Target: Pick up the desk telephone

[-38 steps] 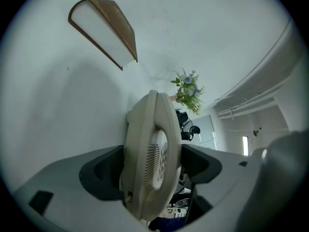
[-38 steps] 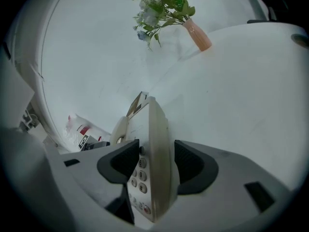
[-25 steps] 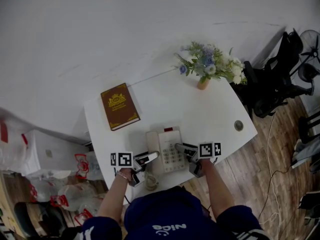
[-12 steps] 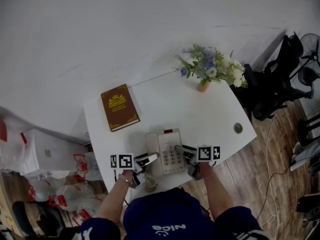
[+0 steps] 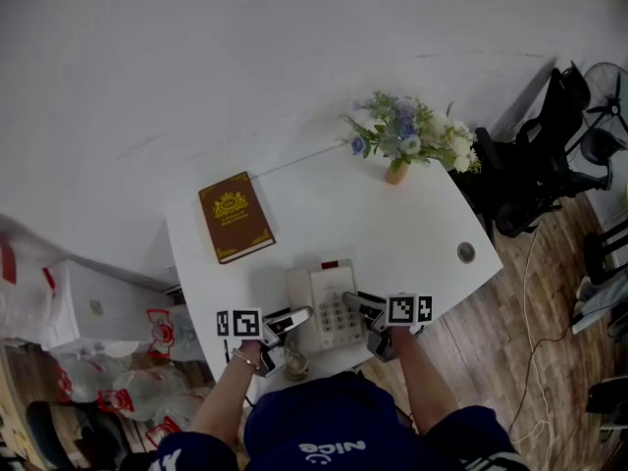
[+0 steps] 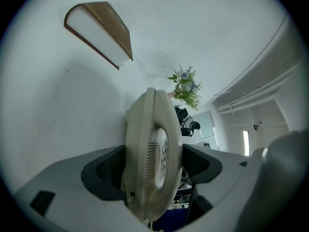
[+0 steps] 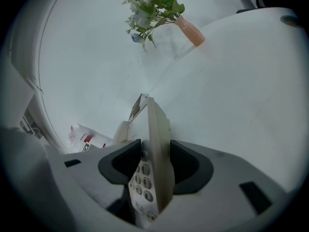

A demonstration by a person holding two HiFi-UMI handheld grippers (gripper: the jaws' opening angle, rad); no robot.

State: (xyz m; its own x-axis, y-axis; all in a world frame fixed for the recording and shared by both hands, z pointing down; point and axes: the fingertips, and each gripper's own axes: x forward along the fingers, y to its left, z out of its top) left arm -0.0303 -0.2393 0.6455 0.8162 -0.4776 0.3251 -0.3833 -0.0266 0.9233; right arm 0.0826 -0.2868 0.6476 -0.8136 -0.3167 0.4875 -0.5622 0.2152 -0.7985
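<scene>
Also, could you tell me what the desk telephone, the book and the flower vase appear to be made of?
The desk telephone: matte beige moulded plastic, judging by its slotted grille and seams. The book: brown hardcover, possibly leatherette, with gilt emblem and border. The vase: smooth pinkish-orange, likely glazed ceramic, though plastic is possible.

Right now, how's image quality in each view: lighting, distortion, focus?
Head view: dim, flat light, faint shadows; beige push-button desk telephone small but sharp. Left gripper view: heavy fisheye, black corners; telephone soft up close, brown hardcover book crisper. Right gripper view: same fisheye; pink-vased flower bouquet in focus.
</scene>
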